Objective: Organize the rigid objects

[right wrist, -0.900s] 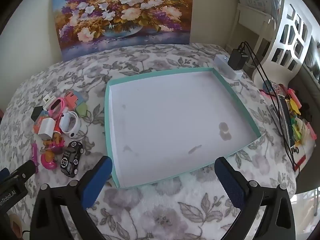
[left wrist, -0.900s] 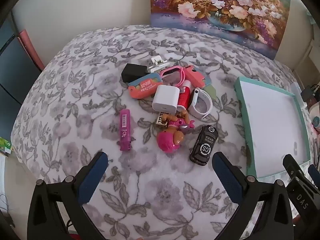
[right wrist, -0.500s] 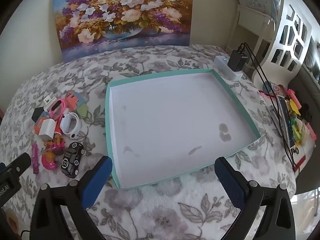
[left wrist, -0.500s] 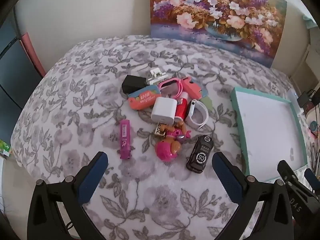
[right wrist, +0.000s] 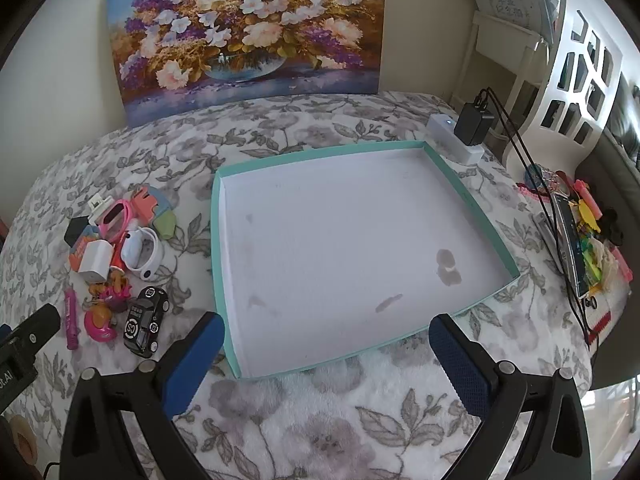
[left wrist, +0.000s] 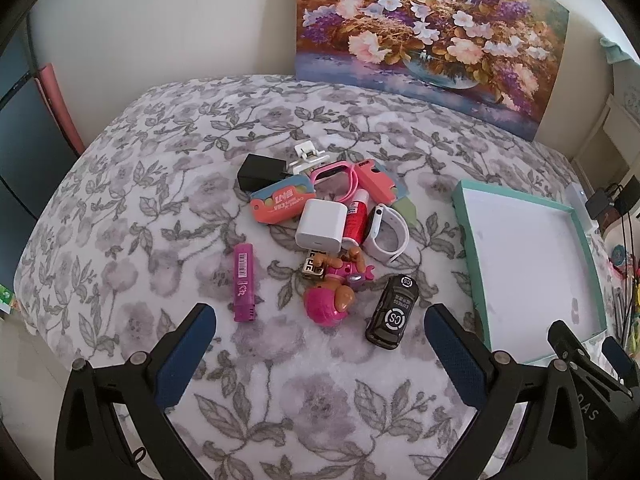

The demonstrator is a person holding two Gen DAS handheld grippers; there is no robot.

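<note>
Toy pile [left wrist: 320, 236] ahead of the left jaws, tray [right wrist: 224, 200] empty.
Both jaws apart, holding nothing; car [left wrist: 393, 312] lies nearest, lengthwise away.

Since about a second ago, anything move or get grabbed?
Nothing grabbed. The left gripper view has shifted: the toy pile and the teal tray slid left in the picture. The right gripper barely moved. Both stay open and empty; the pile is undisturbed and the tray holds nothing.
</note>
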